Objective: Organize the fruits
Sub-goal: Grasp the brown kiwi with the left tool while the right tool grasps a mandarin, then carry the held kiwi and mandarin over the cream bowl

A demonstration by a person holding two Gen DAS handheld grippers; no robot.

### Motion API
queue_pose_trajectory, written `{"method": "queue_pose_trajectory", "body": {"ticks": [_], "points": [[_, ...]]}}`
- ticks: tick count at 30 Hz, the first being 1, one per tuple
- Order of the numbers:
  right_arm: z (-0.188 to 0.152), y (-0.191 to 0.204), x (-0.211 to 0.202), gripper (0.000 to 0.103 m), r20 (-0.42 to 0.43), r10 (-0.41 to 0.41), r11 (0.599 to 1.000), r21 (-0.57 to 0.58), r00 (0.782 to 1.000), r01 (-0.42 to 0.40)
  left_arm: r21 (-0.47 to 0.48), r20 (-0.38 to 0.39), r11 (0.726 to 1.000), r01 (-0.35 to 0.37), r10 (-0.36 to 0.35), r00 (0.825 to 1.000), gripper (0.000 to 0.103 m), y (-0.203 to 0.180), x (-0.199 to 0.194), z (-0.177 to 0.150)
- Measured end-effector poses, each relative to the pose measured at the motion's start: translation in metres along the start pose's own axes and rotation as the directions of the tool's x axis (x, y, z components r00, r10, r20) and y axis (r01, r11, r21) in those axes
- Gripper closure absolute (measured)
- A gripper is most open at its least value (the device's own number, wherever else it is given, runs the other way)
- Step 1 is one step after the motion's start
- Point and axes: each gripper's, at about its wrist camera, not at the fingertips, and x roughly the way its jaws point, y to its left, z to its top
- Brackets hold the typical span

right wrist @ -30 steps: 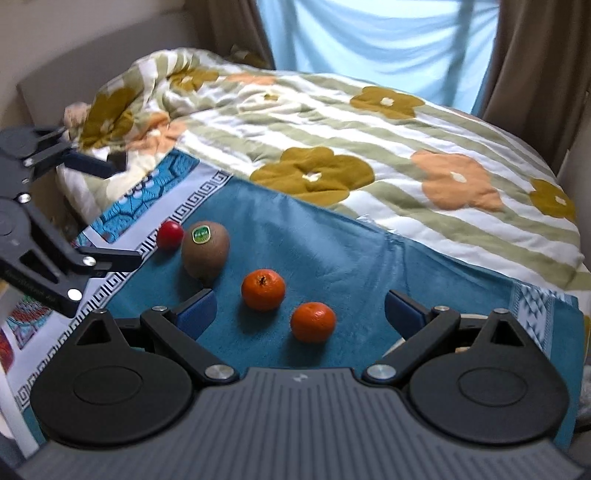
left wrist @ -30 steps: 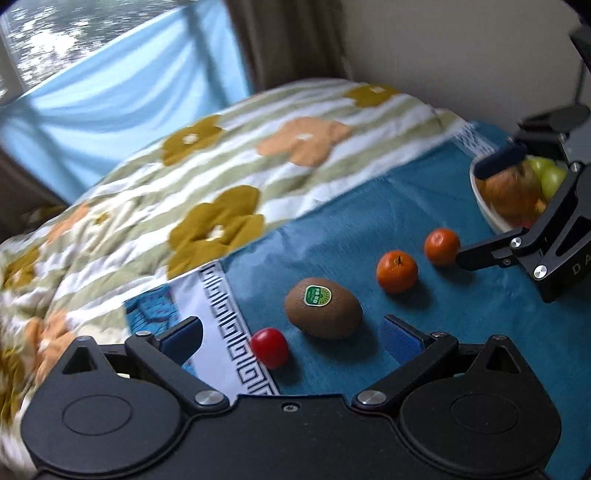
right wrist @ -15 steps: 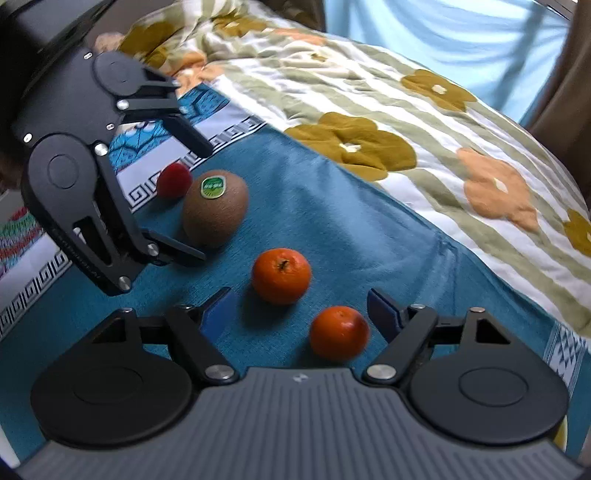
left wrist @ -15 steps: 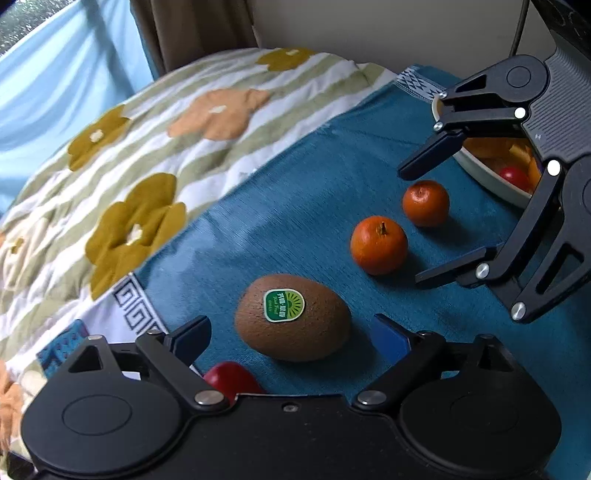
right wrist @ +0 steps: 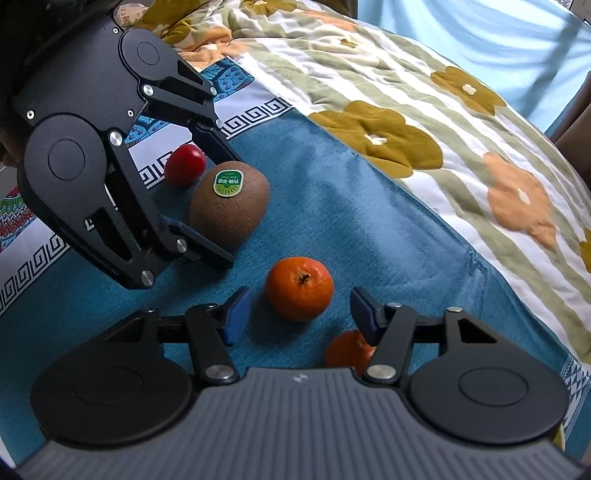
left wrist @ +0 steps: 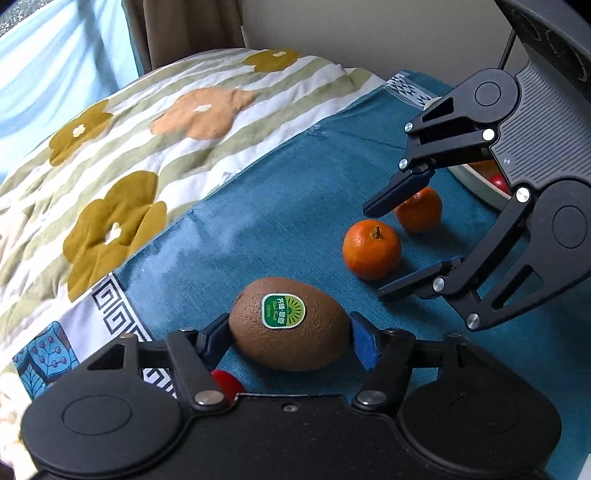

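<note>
low in the frame, our left gripper [left wrist: 290, 334] is clamped on the kiwi [left wrist: 290, 323], while our right gripper [right wrist: 297, 312] gapes around the mandarin [right wrist: 299, 288] at centre, so we should close squarely, gently, before lifting toward the bowl [left wrist: 476, 182].

A bedroom in a home, it seems; a flowered quilt [left wrist: 147, 147] covers the bed; curtains [left wrist: 177, 33] hang by the window [right wrist: 498, 33].

Both wrist views look down closely from opposite sides, sharing the kiwi [left wrist: 289, 323] [right wrist: 229, 205] and the stemmed orange [left wrist: 371, 249] [right wrist: 299, 288].
</note>
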Motion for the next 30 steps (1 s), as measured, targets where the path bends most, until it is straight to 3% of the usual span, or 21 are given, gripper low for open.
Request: {"method": "queue_pose_trajectory", "body": {"ticks": [17, 23, 30], "points": [[0.0, 0.003, -0.003, 0.046, 0.01, 0.005, 1.0, 0.011, 1.0, -0.005, -0.035, 0.045, 0.999, -0.024, 0.025, 0.999, 0.033, -0.01, -0.025, -0.007], [-0.001, 0.004, -0.004, 0.049, 0.018, 0.002, 1.0, 0.016, 1.0, -0.002, -0.051, 0.058, 0.997, -0.059, 0.062, 0.996, 0.033, -0.019, -0.041, -0.01], [-0.007, 0.008, -0.031, 0.049, 0.09, 0.017, 0.998, 0.05, 0.996, -0.022, -0.091, 0.068, 0.989, -0.118, 0.124, 0.99, 0.033, -0.037, -0.065, -0.012]]}}
